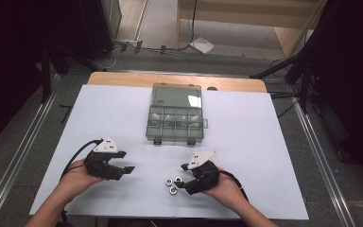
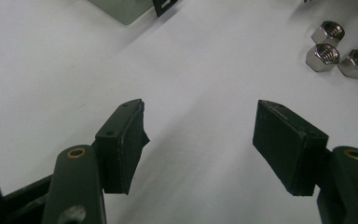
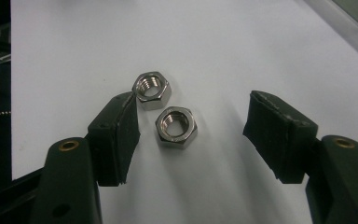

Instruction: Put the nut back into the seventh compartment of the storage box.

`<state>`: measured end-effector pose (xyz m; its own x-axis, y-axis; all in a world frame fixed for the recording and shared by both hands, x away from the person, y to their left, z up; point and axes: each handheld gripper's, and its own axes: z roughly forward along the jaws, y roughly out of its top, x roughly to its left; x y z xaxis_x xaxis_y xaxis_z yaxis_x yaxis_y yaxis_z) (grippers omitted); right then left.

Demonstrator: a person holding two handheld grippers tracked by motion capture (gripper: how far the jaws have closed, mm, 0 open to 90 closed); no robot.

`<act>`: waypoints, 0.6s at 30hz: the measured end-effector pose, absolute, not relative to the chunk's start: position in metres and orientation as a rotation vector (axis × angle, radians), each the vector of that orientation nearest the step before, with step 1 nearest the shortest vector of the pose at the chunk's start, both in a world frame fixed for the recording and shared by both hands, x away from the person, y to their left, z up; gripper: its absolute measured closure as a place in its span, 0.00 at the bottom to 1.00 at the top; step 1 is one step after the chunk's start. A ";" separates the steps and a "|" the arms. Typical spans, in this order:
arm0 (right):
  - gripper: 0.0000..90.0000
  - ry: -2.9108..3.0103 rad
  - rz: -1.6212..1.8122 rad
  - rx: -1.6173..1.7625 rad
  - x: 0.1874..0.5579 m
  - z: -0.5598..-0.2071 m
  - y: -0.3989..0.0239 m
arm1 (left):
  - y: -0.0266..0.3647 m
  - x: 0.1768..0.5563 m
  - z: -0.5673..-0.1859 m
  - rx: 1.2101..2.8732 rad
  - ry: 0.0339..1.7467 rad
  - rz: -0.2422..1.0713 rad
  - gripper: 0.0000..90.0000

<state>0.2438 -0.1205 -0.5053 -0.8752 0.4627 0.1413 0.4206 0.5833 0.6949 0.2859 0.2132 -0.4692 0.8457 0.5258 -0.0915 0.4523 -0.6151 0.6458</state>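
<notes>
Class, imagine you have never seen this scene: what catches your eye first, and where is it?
Three shiny hex nuts lie clustered on the white table, near its front edge, just ahead of the open right claw. Behind them, mid-table, sits a grey compartment box with its lid up. The left claw is open over bare table.

Both forearms come in from the near edge; the left hand holds the left gripper low over the table, jaws spread wide; the right hand holds the right gripper tilted down, jaws likewise parted.
</notes>
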 end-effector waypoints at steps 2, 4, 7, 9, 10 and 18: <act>0.43 2.751 1.175 0.759 0.243 -0.506 -0.120 | 0.213 0.286 -0.469 2.332 0.705 0.139 0.38; 0.46 2.756 1.171 0.757 0.244 -0.507 -0.120 | 0.213 0.286 -0.469 2.332 0.705 0.140 0.38; 0.53 2.763 1.182 0.764 0.244 -0.509 -0.120 | 0.213 0.286 -0.469 2.334 0.705 0.140 0.38; 0.57 2.767 1.177 0.765 0.243 -0.511 -0.119 | 0.213 0.286 -0.469 2.339 0.705 0.140 0.38; 0.58 2.772 1.166 0.756 0.243 -0.512 -0.118 | 0.213 0.286 -0.469 2.335 0.704 0.139 0.38; 0.69 2.755 1.124 0.708 0.238 -0.512 -0.112 | 0.213 0.286 -0.469 2.332 0.708 0.129 0.38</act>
